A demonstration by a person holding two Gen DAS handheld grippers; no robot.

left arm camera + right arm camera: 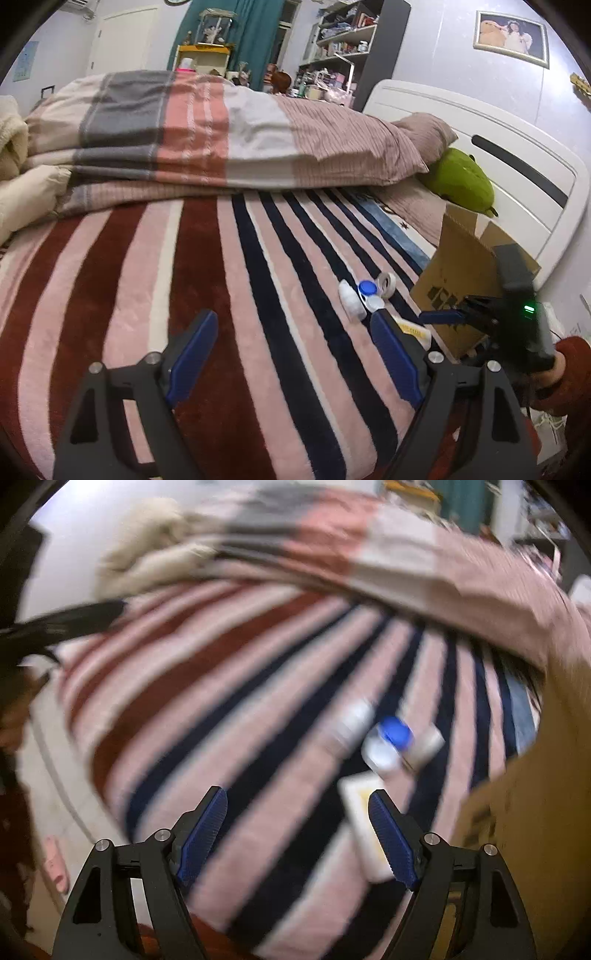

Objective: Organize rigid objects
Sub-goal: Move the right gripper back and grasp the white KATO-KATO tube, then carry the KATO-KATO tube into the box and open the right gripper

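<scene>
Several small objects lie on the striped blanket (221, 295) near a cardboard box (458, 280): a white bottle (351, 301), a blue-lidded lens case (369, 291), a tape roll (388, 282) and a white-yellow tube (415, 332). My left gripper (295, 358) is open and empty, low over the blanket, left of them. My right gripper (297, 830) is open and empty; its view is blurred. It shows the bottle (352, 722), the blue-lidded case (391, 738), the tape roll (428, 746) and the tube (364, 823) by its right finger. The right gripper also shows in the left wrist view (443, 315).
A folded striped duvet (221, 136) lies across the far side of the bed. A green plush (461, 181) sits by the white headboard (517, 155). The cardboard box fills the right of the right wrist view (535, 812). Shelves (343, 40) stand behind.
</scene>
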